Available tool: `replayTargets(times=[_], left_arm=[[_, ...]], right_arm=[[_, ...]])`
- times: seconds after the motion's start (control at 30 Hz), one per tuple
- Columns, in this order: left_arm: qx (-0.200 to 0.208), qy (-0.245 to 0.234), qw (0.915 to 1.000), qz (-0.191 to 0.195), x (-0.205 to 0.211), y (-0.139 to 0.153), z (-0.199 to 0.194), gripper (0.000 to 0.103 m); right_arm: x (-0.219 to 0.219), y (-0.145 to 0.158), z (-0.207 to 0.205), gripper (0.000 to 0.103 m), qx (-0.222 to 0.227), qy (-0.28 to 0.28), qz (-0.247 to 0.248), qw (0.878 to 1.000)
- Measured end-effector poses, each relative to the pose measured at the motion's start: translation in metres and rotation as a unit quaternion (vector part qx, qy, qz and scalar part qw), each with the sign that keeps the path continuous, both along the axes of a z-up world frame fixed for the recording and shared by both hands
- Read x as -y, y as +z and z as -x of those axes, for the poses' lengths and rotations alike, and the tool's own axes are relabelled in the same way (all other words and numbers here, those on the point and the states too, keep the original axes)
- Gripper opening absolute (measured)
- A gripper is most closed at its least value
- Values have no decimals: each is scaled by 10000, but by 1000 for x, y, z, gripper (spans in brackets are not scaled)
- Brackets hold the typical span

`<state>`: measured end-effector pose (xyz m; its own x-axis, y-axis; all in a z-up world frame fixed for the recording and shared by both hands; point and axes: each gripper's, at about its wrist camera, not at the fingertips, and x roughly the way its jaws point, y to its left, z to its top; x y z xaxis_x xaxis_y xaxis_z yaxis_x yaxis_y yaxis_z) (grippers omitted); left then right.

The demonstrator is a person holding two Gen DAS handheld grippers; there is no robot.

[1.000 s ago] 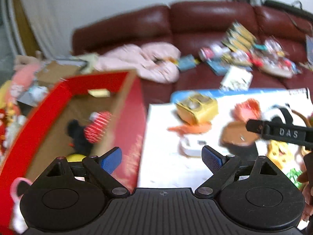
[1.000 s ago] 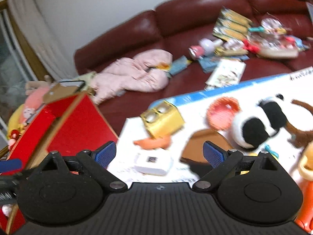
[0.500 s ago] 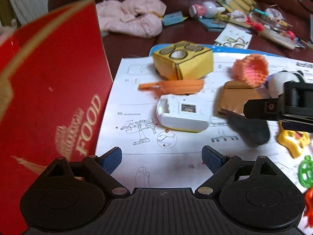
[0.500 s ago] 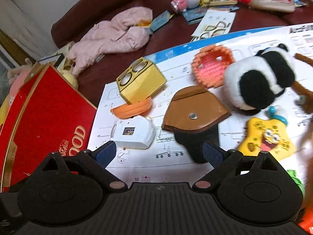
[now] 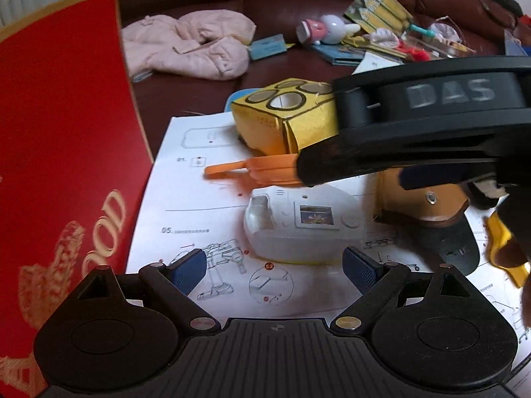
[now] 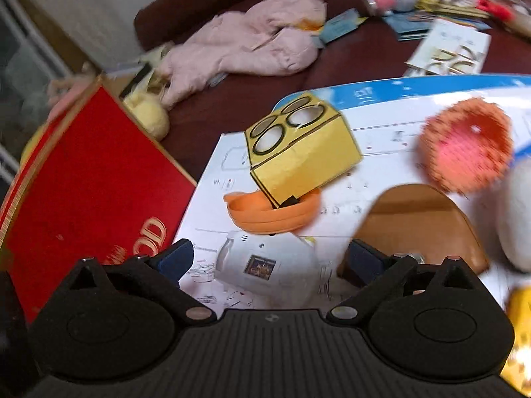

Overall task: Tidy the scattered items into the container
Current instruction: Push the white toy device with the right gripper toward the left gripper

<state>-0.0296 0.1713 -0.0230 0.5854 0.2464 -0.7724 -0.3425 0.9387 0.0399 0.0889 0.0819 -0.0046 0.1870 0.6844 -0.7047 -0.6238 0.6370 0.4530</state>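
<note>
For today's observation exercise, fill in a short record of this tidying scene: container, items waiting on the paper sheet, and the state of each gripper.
container: red box, at the left of the paper sheet
nearest item: white gadget with small screen, ahead of both grippers
behind it: orange dish, yellow carton tilted over the dish
other items: brown pouch, pink-orange knit cup
left gripper: open, empty
right gripper: open, empty
</note>
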Motion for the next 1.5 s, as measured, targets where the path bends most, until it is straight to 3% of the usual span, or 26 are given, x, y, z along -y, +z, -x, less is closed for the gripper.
replayTargets(times=[0.47, 0.67, 0.77, 0.87, 1.07, 1.17, 1.5], left_arm=[[-39, -63, 9996, 271, -19, -25, -34, 97], [160, -431, 9983, 357, -20, -28, -35, 92], [145, -552, 9982, 184, -17, -28, -35, 88], [180, -487, 9985, 182, -20, -25, -31, 89], [178, -468, 9982, 327, -24, -27, -33, 89], [167, -455, 9982, 349, -25, -29, -35, 82], [55, -625, 9971, 438, -10, -29, -25, 79]], right_arm=[[-37, -37, -22, 100, -546, 470, 269, 9970], [-31, -37, -18, 97, -617, 612, 340, 9956], [-32, -36, -19, 95, -731, 688, 404, 9941], [-27, -29, -25, 94, -565, 549, 389, 9961], [-32, -32, -35, 93, -637, 526, 422, 9957], [-37, -38, -34, 77, -820, 553, 310, 9946], [-12, -36, -20, 74, -835, 491, 338, 9947]])
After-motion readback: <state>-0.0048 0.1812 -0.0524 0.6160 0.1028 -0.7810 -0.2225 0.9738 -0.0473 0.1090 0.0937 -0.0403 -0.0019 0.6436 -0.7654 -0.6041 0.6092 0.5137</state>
